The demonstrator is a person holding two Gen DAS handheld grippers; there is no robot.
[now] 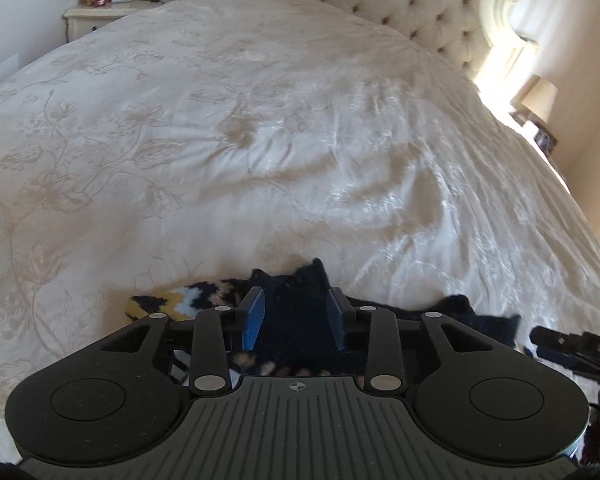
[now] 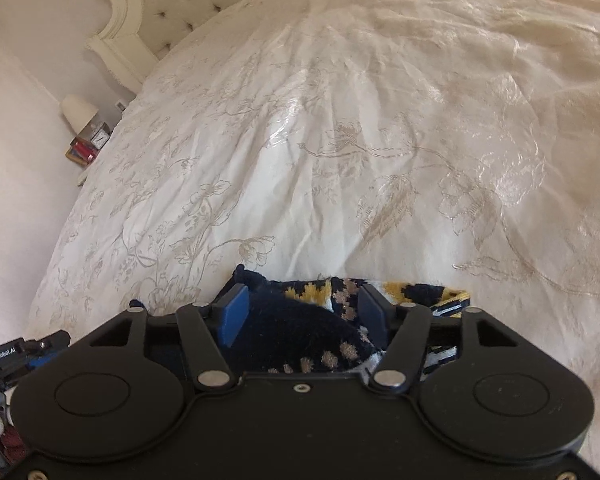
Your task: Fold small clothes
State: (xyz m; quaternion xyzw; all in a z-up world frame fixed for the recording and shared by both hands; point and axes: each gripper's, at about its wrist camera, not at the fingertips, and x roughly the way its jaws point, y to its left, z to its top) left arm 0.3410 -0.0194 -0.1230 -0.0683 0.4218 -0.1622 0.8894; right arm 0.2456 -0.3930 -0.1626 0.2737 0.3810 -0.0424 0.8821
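Socks, or some small knit garment [image 1: 300, 320] in dark navy with yellow, white and spotted patches, are lying on the bedspread [image 1: 260, 140] at its near edge, right under both grippers. Left gripper [image 1: 296, 316] is hanging over the plain navy part with its jaws partly apart, blue pads [image 1: 254, 320] standing clear of the cloth on either side, so it is gripping nothing. Right gripper [image 2: 302, 314] is standing wider, straddling the garment [image 2: 300, 336] where navy meets the patterned part; its pads [image 2: 232, 316] are not pressing on it either. Judging from this, a fold is being laid down and let go, or a fresh hold is being lined up; which one cannot be told. Next move is likely calling for both grippers to find edges of the knit, close on one layer only, and keep the bedspread out of the pinch.
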